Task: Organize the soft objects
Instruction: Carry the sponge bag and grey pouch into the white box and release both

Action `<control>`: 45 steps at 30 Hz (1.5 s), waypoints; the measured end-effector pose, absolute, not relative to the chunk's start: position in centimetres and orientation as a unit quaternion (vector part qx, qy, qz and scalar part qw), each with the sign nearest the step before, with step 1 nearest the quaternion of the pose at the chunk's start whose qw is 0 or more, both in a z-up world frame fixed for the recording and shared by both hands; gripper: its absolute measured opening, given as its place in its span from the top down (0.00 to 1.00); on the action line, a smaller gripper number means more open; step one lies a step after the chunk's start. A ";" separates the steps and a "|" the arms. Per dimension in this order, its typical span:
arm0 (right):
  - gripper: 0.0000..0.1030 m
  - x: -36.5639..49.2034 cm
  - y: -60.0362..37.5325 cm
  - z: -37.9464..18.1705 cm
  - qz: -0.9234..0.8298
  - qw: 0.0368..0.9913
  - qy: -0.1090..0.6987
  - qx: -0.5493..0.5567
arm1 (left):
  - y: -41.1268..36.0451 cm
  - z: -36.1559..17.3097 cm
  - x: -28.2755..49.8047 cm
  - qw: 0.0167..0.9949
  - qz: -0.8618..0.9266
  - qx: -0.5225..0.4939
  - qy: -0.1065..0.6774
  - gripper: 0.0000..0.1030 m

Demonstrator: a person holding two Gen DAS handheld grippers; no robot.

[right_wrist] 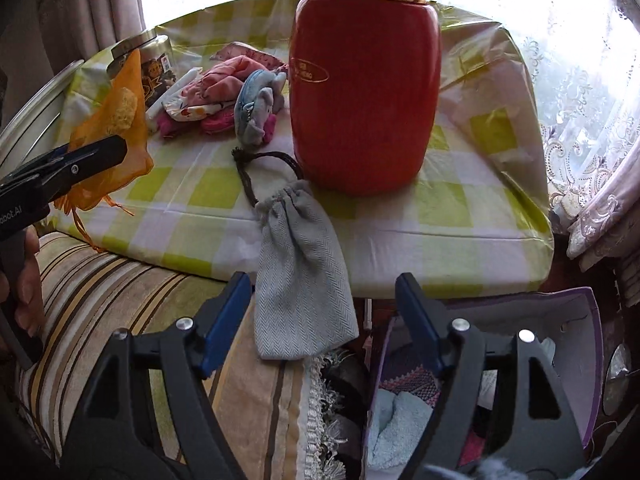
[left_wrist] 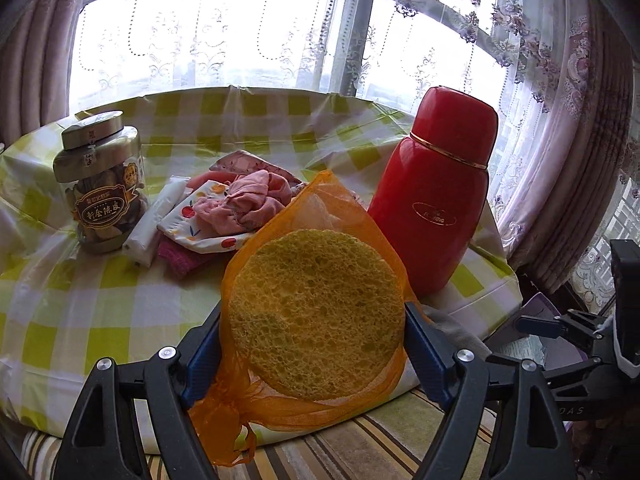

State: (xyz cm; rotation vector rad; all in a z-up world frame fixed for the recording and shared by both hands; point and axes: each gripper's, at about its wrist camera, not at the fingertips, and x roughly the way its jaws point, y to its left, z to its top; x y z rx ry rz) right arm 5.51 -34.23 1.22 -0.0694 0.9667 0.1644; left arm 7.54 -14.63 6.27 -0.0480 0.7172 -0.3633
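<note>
- Sponge [left_wrist: 316,312] in its orange mesh bag [left_wrist: 344,200] sits clamped between the left claw's [left_wrist: 314,344] pads, held just above the near edge of the checked surface [left_wrist: 80,300]; thin netting could slip or snag.
- Right claw [right_wrist: 324,320] stands wide with the grey drawstring pouch [right_wrist: 304,280] between its pads, unpressed.
- Pouch overhangs the edge beside the red flask [right_wrist: 364,80]; its weight may slide it off, missing the purple box [right_wrist: 592,360] below.
</note>
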 end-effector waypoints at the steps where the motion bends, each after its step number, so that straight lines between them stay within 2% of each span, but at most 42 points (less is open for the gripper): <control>1: 0.29 6.0 -33.9 0.6 0.072 0.879 0.470 -0.044 | -14.9 6.2 7.4 0.919 -0.178 -0.020 0.350 0.20; 3: 0.67 6.9 -33.6 -0.8 0.078 0.865 0.493 -0.046 | -15.4 6.2 7.0 0.918 -0.181 -0.014 0.352 0.20; 5: 0.72 7.2 -33.4 -2.0 0.085 0.855 0.510 -0.050 | -15.8 6.3 6.7 0.918 -0.183 -0.010 0.353 0.20; 9: 0.90 5.8 -33.4 -1.9 0.090 0.859 0.501 -0.059 | -16.5 6.2 6.3 0.915 -0.188 -0.002 0.357 0.20; 21: 0.94 -1.1 -42.2 1.7 0.028 0.884 0.465 0.044 | -19.7 6.5 4.6 0.902 -0.230 0.009 0.366 0.20; 29: 0.94 -5.3 -48.2 3.8 -0.041 0.888 0.455 0.059 | -24.2 7.1 2.6 0.880 -0.287 0.019 0.378 0.20; 45: 0.93 -10.3 -57.2 4.5 -0.156 0.875 0.448 0.102 | -34.6 7.0 -3.3 0.818 -0.409 0.069 0.399 0.20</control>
